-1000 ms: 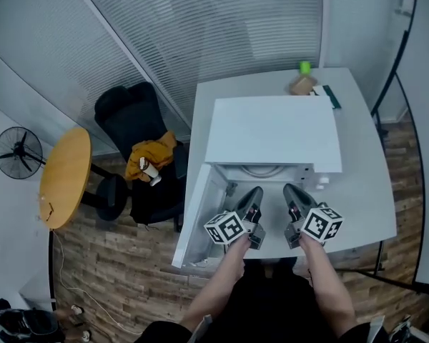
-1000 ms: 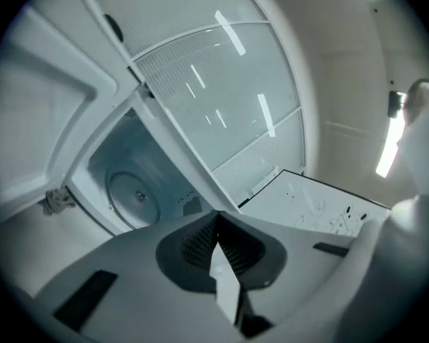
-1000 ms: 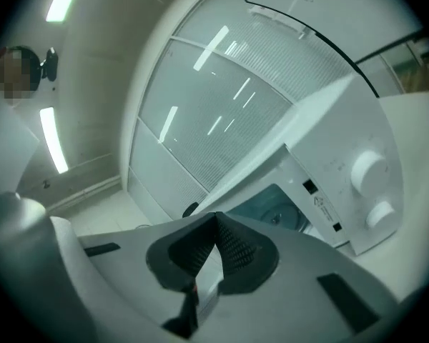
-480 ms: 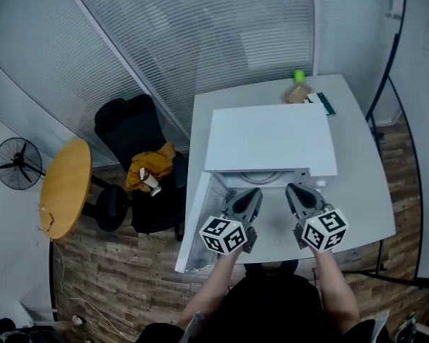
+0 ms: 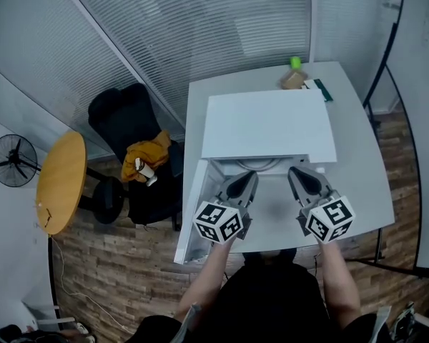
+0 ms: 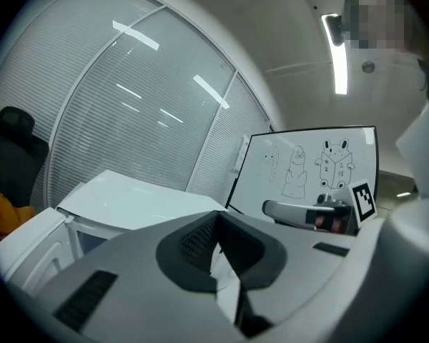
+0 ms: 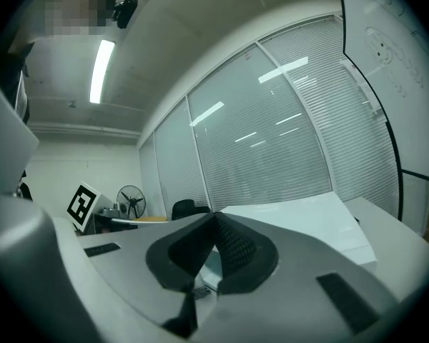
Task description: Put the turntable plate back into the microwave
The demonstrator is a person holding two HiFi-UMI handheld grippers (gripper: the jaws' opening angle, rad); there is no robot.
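Observation:
The white microwave [image 5: 268, 123] stands on a white table [image 5: 357, 170], with its door [image 5: 193, 209] swung open to the left. Inside the opening a pale curved rim [image 5: 259, 164] shows, apparently the turntable plate; the rest of it is hidden under the microwave's top. My left gripper [image 5: 247, 180] and right gripper [image 5: 299, 176] hang side by side in front of the opening, both shut and holding nothing. In the left gripper view the shut left gripper [image 6: 216, 226] points over the microwave's top [image 6: 136, 199]. The right gripper [image 7: 214, 221] is likewise shut and empty.
A black office chair [image 5: 121, 116] with an orange cloth [image 5: 149, 156] stands left of the table, beside a round wooden table [image 5: 61, 181] and a fan [image 5: 14, 161]. A brown box [image 5: 293, 81] and a green object [image 5: 295, 63] sit at the table's back. A whiteboard [image 6: 307, 166] stands to the right.
Both grippers have risen toward the head camera and rolled, so their marker cubes show other faces. They stayed shut and empty. The microwave and its door have not moved.

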